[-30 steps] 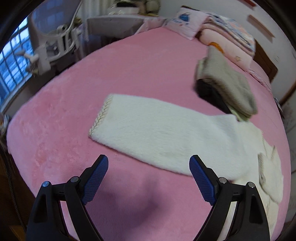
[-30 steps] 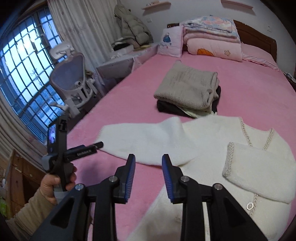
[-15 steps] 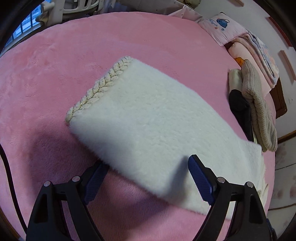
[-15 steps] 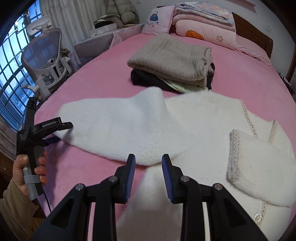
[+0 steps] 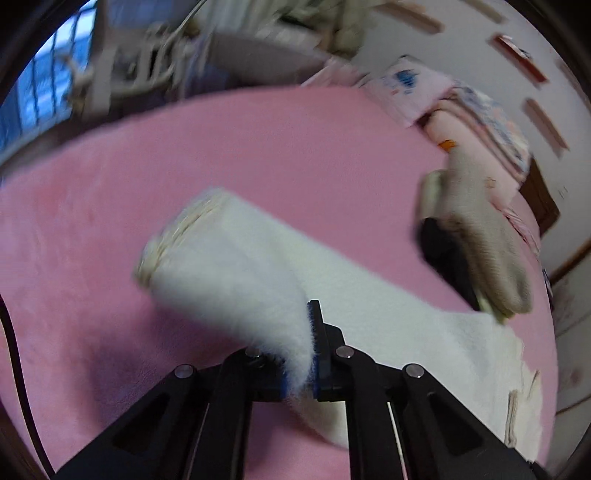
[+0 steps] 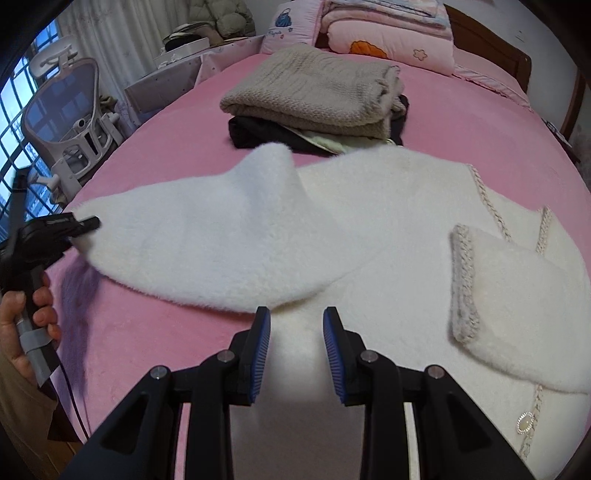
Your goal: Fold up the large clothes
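Note:
A white fleece cardigan (image 6: 388, 206) lies spread on the pink bed (image 6: 147, 350). One sleeve (image 6: 517, 314) is folded over its front. The other sleeve (image 5: 240, 266) stretches out to the left, ending in a braided cuff (image 5: 177, 236). My left gripper (image 5: 308, 332) is closing tight on this sleeve's near edge, with fleece pinched between its pads and bunched upward. The right wrist view shows that left gripper (image 6: 85, 223) at the sleeve's end, held by a hand (image 6: 33, 306). My right gripper (image 6: 295, 328) hovers partly open low over the cardigan's body, its pads gripping nothing.
A folded beige knit (image 6: 314, 88) sits on a black garment (image 6: 258, 133) just beyond the cardigan. Pillows and quilts (image 6: 388, 33) are stacked at the headboard. An office chair (image 6: 66, 118) stands beside the bed's left edge.
My left gripper came down onto the outstretched sleeve and shut on its edge, raising the fleece. My right gripper sank closer to the cardigan, its jaw gap unchanged.

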Available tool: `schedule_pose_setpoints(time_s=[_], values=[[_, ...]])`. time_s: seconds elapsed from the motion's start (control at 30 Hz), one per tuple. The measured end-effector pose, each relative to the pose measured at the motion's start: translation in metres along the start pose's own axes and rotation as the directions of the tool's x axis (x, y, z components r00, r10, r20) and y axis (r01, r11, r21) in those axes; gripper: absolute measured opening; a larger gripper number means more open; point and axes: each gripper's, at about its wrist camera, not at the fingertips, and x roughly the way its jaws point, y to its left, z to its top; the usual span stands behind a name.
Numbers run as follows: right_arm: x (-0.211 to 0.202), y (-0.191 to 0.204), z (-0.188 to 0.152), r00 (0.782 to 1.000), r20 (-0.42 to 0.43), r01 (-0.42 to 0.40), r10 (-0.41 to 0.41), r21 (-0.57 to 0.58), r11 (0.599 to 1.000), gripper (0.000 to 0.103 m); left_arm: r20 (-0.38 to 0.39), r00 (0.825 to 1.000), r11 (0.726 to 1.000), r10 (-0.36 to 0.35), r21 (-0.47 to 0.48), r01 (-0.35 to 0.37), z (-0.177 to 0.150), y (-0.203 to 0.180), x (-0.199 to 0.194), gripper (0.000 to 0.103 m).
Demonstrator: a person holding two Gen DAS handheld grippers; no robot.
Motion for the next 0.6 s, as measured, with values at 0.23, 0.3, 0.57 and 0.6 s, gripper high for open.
schedule_pose_setpoints(time_s=[0.23, 0.3, 0.57, 0.6], values=[[-0.037, -0.066, -0.012, 0.998, 0.053, 0.037, -0.045, 0.146, 0.989, 0.029, 0.087, 0.971, 0.924, -0.222, 0.338, 0.181, -0.014, -0.150, -0.084, 0.006], [-0.051, -0.093, -0.019, 0.995, 0.070, 0.058, -0.073, 0.200, 0.978, 0.029, 0.059, 0.956, 0.876, -0.286, 0.421, 0.236, -0.033, -0.194, -0.096, 0.006], [-0.081, -0.188, -0.062, 0.979, 0.054, 0.168, -0.199, 0.349, 0.922, 0.030, -0.177, 0.931, 0.723, -0.320, 0.589, 0.360, -0.145, -0.323, -0.055, 0.007], [-0.081, -0.199, -0.071, 0.975, 0.039, 0.191, -0.219, 0.357, 0.914, 0.030, -0.212, 0.931, 0.713, -0.297, 0.600, 0.364, -0.161, -0.332, -0.041, 0.007]])
